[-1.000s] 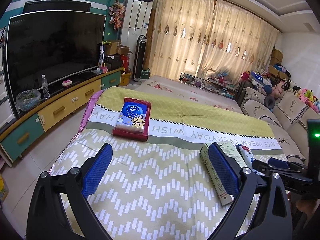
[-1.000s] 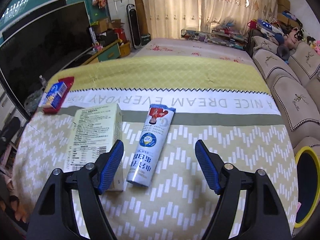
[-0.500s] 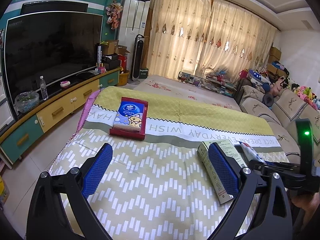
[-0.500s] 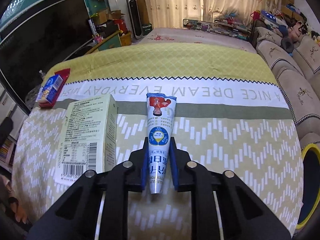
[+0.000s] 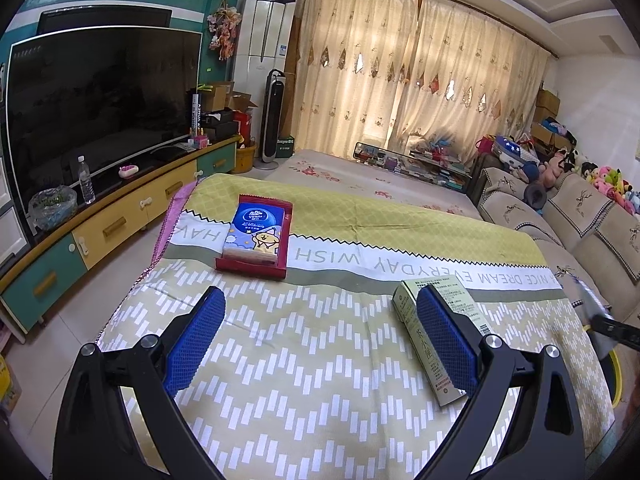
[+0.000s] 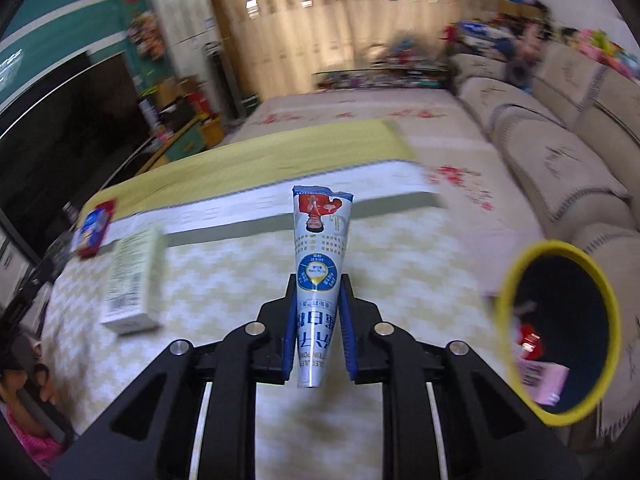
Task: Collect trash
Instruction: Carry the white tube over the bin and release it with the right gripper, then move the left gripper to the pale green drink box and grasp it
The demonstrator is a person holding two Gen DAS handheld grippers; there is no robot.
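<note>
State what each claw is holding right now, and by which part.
The right claw grips the cone-shaped wrapper near its narrow, pointed end, its wide end sticking out forward. The left claw is open and holds nothing.

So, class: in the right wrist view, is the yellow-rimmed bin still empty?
No: inside the yellow-rimmed bin a red wrapper and a pink packet already lie at the bottom.

One cone-shaped wrapper [image 6: 320,264], one pale green carton [image 5: 436,340], one tissue pack [image 5: 256,236] on one red tray [image 5: 250,270], one yellow-rimmed bin [image 6: 516,272], two grippers
</note>
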